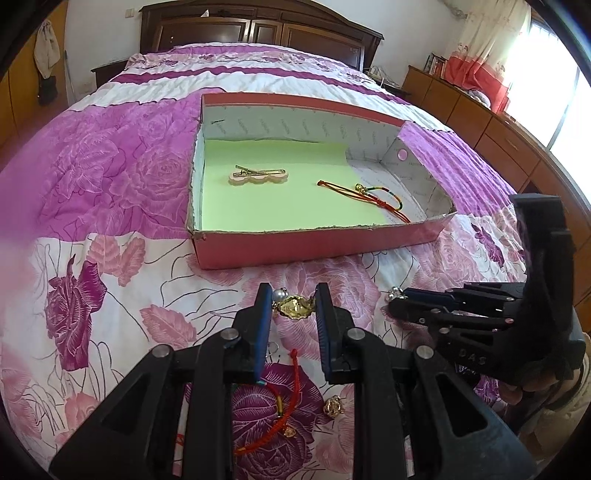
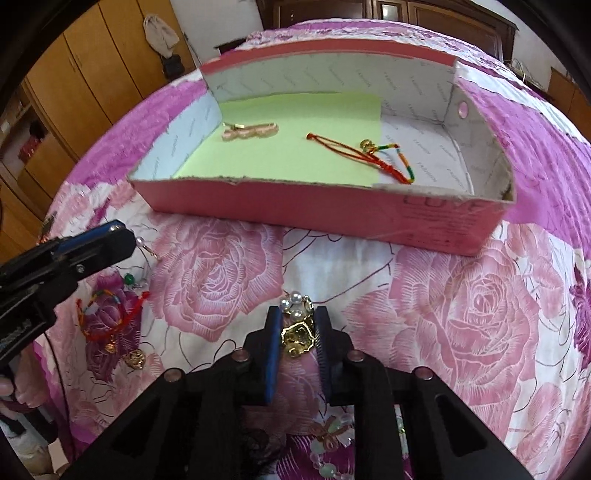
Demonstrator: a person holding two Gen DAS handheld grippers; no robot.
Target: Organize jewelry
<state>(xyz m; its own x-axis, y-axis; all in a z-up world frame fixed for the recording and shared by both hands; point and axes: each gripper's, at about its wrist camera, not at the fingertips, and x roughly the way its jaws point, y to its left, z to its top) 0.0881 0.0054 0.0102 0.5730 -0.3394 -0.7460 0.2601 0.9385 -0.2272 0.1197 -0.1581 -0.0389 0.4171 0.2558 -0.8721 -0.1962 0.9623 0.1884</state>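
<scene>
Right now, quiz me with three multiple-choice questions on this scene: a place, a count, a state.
1. Where is the pink hair clip?
A on the bedspread
B in the pink box, on the green paper
C in a claw

2. How many pieces lie in the box?
A one
B two
C four

3. The right claw is:
A closed on a gold-and-pearl piece
B open and empty
C closed on a red cord

Answers: B, the clip lies on the paper; B, the clip plus a cord bracelet; A, the piece is pinched in it.

Floral pink bedspread, dark wooden headboard, bright curtained window
</scene>
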